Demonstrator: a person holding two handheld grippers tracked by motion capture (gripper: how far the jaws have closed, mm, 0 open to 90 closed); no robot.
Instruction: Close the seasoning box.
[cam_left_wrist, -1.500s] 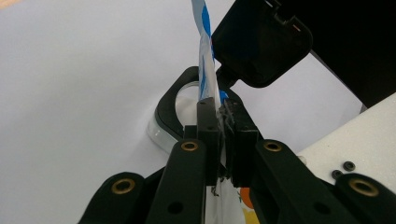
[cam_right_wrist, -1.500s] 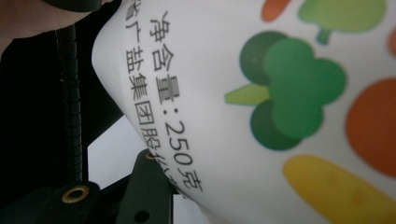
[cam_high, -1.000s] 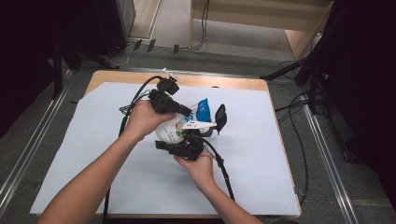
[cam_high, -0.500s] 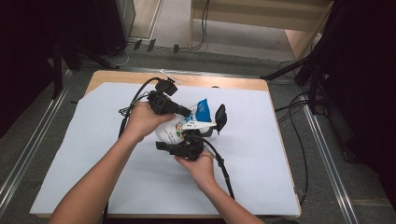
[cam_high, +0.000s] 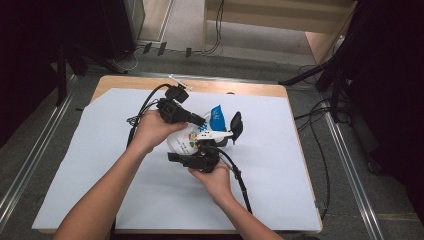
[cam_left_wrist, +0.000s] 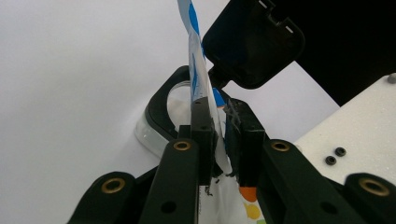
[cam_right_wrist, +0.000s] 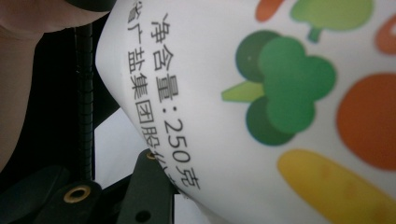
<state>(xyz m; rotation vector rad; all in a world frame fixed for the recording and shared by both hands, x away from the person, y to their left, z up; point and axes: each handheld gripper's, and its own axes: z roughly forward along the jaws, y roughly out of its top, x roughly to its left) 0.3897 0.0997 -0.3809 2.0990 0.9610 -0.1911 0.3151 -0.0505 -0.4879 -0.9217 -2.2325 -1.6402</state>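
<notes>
Standing between both grippers: white pouch (cam_high: 186, 142) printed with vegetables, blue top. Left gripper (cam_left_wrist: 219, 135), jaws just easing apart, narrow, pouch's top edge between them. Right gripper (cam_high: 200, 159) grips the pouch's body. Black clip (cam_left_wrist: 252, 42) beyond left gripper.

The left gripper (cam_left_wrist: 219, 135) reaches up from six o'clock, its two black jaws set narrowly around the thin white-and-blue printed plastic pouch (cam_left_wrist: 196, 79), having just been opening a little. The pouch's edge runs up toward twelve o'clock. A glossy black rounded-rectangle plate (cam_left_wrist: 252, 44) sits at one o'clock, a clear, dark-rimmed container (cam_left_wrist: 161, 116) at ten o'clock, all over the white tabletop sheet (cam_left_wrist: 84, 84).
</notes>
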